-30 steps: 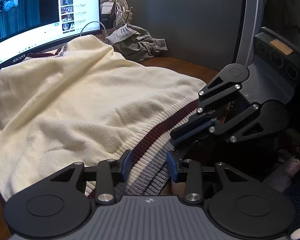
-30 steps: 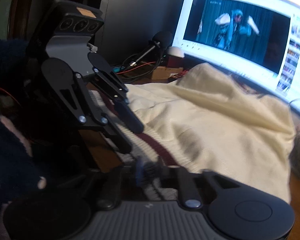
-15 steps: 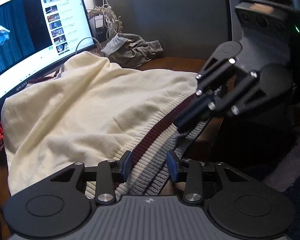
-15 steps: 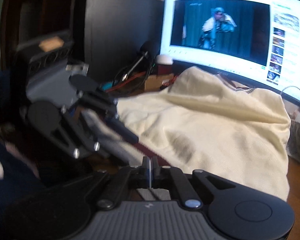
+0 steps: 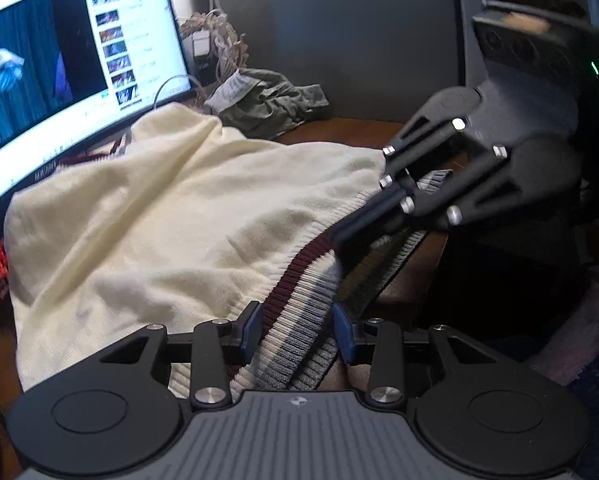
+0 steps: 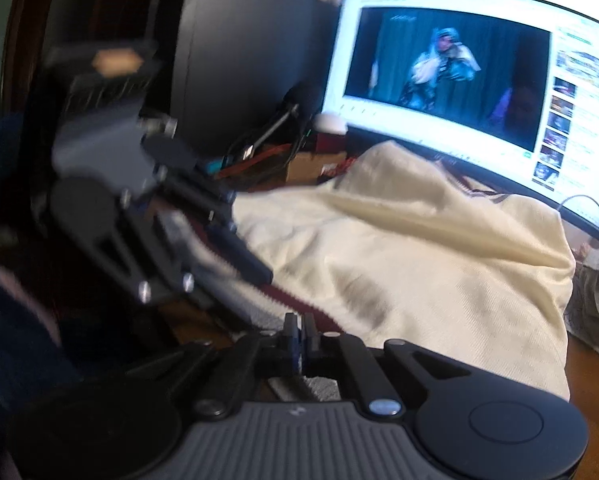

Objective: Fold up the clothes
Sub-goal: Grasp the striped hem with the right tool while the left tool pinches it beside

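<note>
A cream knit sweater (image 5: 171, 216) with a maroon and grey striped ribbed hem (image 5: 299, 312) lies spread on a wooden desk, also in the right wrist view (image 6: 419, 248). My left gripper (image 5: 297, 330) is open with the hem lying between its blue-tipped fingers. My right gripper (image 6: 299, 334) is shut on the hem at the desk's near edge; it shows in the left wrist view (image 5: 363, 232), pinching the hem. The left gripper shows blurred in the right wrist view (image 6: 235, 256).
A curved monitor (image 5: 59, 72) playing a video stands behind the sweater. A crumpled grey-green garment (image 5: 267, 100) lies at the back of the desk. Cables and a microphone (image 6: 283, 120) sit beside the monitor. The wooden desk edge (image 5: 411, 280) runs under the hem.
Both grippers have lifted and moved toward the monitor with the hem. The right gripper went from blurred and partly open to shut on the hem. The left stays open.
</note>
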Available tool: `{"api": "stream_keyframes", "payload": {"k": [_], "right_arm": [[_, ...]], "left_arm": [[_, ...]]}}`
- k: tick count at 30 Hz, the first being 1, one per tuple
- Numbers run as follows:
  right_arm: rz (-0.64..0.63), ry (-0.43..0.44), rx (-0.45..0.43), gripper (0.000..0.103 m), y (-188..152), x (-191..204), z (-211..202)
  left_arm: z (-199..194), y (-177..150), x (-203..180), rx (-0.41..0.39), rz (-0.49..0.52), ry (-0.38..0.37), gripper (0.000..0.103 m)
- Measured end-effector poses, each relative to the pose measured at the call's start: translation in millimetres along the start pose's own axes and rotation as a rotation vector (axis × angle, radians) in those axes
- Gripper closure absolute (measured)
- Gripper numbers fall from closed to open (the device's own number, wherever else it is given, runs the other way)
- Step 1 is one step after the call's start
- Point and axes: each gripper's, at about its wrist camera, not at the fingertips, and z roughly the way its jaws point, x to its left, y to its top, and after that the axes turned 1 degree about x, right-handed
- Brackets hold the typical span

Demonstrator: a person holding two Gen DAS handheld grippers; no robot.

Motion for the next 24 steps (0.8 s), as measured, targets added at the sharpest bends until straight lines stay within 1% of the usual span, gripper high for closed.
{"api": "stream_keyframes", "payload": {"k": [4,5,6,7,10,12,13,14,15,17,18,19,20,24], "right_arm": [[0.081,0.02,-0.037,0.103,3,-9,-7],[0.093,0.023,-0.041,0.103,4,-10,-8],[0.094,0.022,-0.044,0.103,4,-10,-9],[0.095,0.02,-0.046,0.103,4,-9,-9],[0.062,0.01,-0.023,0.102,2,-4,-7],[-0.014,-0.043,-0.008,0.095,-1,6,-6],[-0.051,-0.071,-0.006,0.081,-3,12,-6],[-0.081,-0.097,-0.002,0.074,-5,18,-6],[-0.088,-0.111,0.005,0.075,-7,20,-5],[-0.078,-0.112,0.013,0.075,-10,21,-3],[-0.076,-0.12,0.014,0.077,-11,21,-2],[-0.078,-0.137,0.016,0.091,-12,21,-1],[-0.077,-0.146,0.022,0.101,-12,20,-1],[-0.074,-0.101,0.025,0.101,-9,20,-10]], "left_arm": [[3,2,-10,-0.008,0.053,0.036,0.065],[4,2,-11,-0.01,0.061,0.052,0.074],[5,2,-11,-0.012,0.065,0.068,0.093],[5,2,-10,-0.016,0.057,0.068,0.099],[-2,2,-6,-0.049,0.036,0.045,0.1],[-6,3,-6,-0.062,0.047,0.046,0.1],[-7,3,-6,-0.065,0.049,0.044,0.1],[-9,4,-6,-0.069,0.051,0.043,0.1],[-9,4,-5,-0.07,0.052,0.041,0.1],[-10,4,-5,-0.069,0.055,0.036,0.1],[-11,4,-6,-0.07,0.061,0.034,0.101],[-12,4,-7,-0.072,0.068,0.032,0.101],[-14,5,-8,-0.074,0.077,0.033,0.101],[-16,3,-10,-0.057,0.092,0.019,0.101]]}}
